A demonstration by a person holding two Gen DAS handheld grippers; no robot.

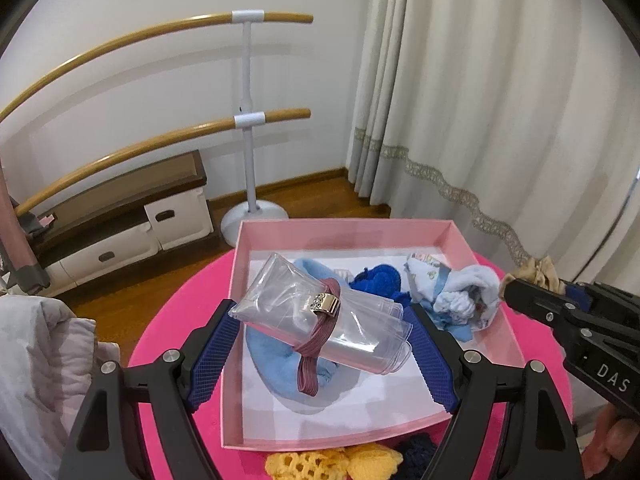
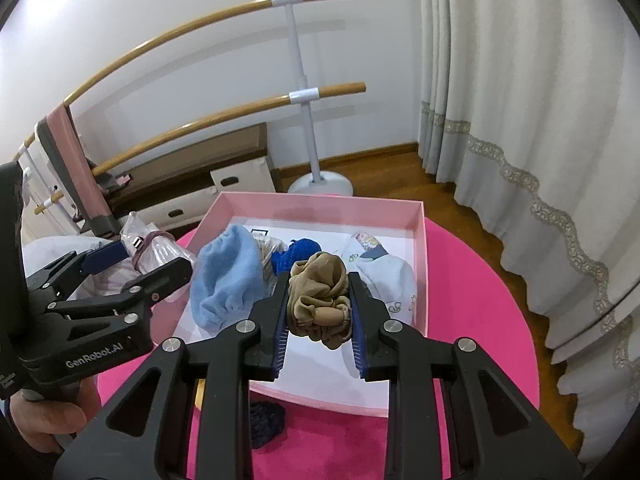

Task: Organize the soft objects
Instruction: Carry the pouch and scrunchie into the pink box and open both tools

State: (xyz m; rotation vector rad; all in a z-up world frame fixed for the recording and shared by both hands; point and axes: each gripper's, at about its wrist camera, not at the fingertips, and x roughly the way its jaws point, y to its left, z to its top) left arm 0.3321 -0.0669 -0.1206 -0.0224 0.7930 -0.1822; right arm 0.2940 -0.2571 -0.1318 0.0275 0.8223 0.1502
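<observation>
A pink box (image 1: pixel 340 232) stands on a round pink table (image 1: pixel 180 300). In it lie a light blue cloth (image 1: pixel 276 352), a dark blue knit piece (image 1: pixel 380 280) and a pale printed cloth (image 1: pixel 460 296). My left gripper (image 1: pixel 320 336) is shut on a clear plastic roll (image 1: pixel 320 316) bound by a mauve elastic band, held above the box. My right gripper (image 2: pixel 320 308) is shut on a tan stocking bundle (image 2: pixel 320 300) above the box (image 2: pixel 420 260); it shows at the right of the left wrist view (image 1: pixel 568 312).
A yellow knit piece (image 1: pixel 332 462) and a dark navy knit piece (image 2: pixel 266 420) lie on the table in front of the box. A ballet barre stand (image 1: pixel 250 120), a low drawer bench (image 1: pixel 120 216) and curtains (image 1: pixel 500 100) stand behind.
</observation>
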